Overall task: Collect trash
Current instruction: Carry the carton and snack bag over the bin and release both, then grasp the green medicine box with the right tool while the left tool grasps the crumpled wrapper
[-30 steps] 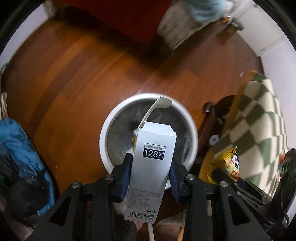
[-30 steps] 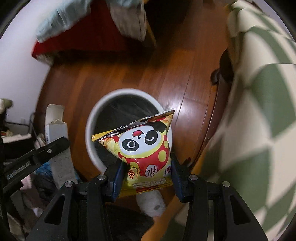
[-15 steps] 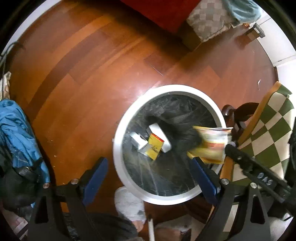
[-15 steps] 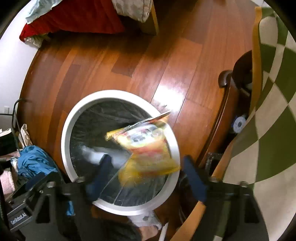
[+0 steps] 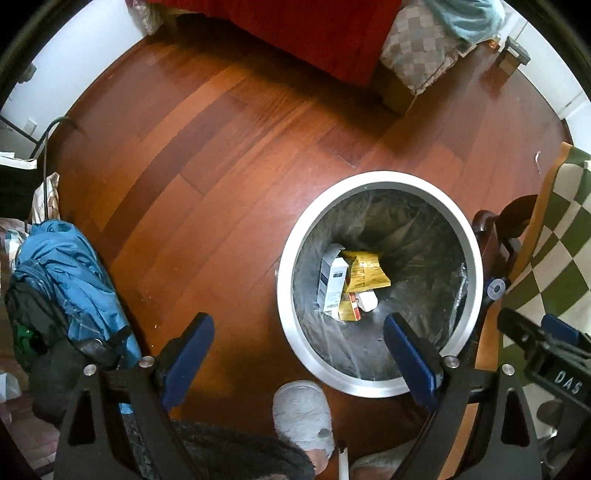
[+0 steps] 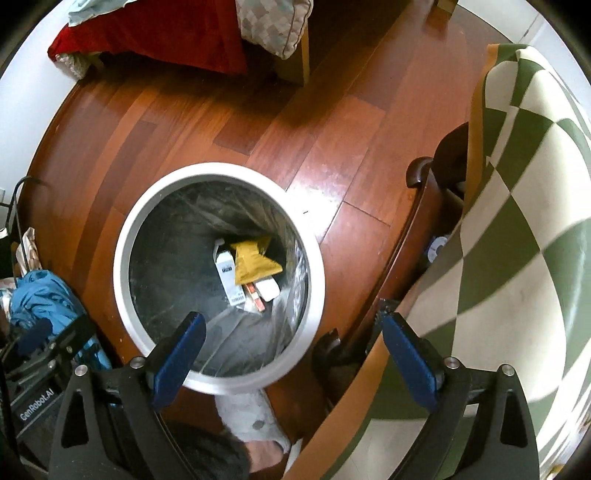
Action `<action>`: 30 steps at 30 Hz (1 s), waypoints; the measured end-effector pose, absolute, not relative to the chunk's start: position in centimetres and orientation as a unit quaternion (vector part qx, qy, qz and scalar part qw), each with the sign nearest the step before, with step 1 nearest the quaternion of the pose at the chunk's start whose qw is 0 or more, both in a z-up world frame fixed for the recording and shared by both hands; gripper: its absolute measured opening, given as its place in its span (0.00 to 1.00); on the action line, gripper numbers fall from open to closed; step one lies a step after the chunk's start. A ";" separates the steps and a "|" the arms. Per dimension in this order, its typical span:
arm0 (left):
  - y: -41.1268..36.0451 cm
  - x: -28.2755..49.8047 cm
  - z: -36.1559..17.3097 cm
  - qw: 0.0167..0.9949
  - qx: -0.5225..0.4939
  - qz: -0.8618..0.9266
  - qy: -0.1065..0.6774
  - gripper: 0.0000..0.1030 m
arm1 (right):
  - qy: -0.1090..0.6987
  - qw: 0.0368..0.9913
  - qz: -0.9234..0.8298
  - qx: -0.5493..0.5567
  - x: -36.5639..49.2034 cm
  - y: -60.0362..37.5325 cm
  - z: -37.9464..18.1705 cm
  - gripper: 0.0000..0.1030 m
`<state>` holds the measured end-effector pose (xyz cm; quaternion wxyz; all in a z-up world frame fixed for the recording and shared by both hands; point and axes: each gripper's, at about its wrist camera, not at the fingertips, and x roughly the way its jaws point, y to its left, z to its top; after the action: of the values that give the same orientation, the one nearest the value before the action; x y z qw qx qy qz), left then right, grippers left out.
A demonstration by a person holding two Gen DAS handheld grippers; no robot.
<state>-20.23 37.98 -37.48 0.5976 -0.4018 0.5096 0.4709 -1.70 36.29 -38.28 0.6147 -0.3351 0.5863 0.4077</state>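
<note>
A round white trash bin (image 5: 286, 280) with a dark liner stands on the wooden floor; it also shows in the right wrist view (image 6: 123, 258). At its bottom lie a white carton (image 5: 332, 284) (image 6: 229, 275), a yellow snack bag (image 5: 365, 275) (image 6: 255, 264) and other small wrappers. My left gripper (image 5: 299, 354) is open and empty, high above the bin's near left rim. My right gripper (image 6: 291, 354) is open and empty, above the bin's near right rim.
A table with a green-and-white checked cloth (image 6: 517, 258) and a dark wooden chair (image 6: 417, 206) stand right of the bin. A blue jacket and dark bags (image 5: 66, 280) lie at the left. A grey slipper (image 5: 303, 417) is below. A red bedspread (image 5: 325, 33) is at the far side.
Both grippers opened and rose. The white carton left the left gripper and the yellow snack bag left the right gripper; both now lie at the bottom of the bin.
</note>
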 end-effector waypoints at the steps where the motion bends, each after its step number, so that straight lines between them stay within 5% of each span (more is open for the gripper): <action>1: 37.8 -20.2 -37.0 0.600 -0.399 0.473 0.508 0.91 | 0.587 0.614 0.407 -0.335 -1.8 36.0 -38.2 0.95; 15: 35.4 -20.3 -30.6 0.638 -0.355 0.482 0.484 0.91 | 0.580 0.623 0.428 -0.304 -2.8 32.4 -33.6 0.95; 30: 29.2 -20.1 -19.9 0.705 -0.290 0.481 0.434 0.91 | 0.542 0.654 0.484 -0.210 -2.2 24.4 -21.7 0.95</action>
<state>-20.07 29.19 -19.86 0.7045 -0.2904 0.4337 0.4809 -2.23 24.44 -21.67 0.6540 -0.2103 0.5419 0.4842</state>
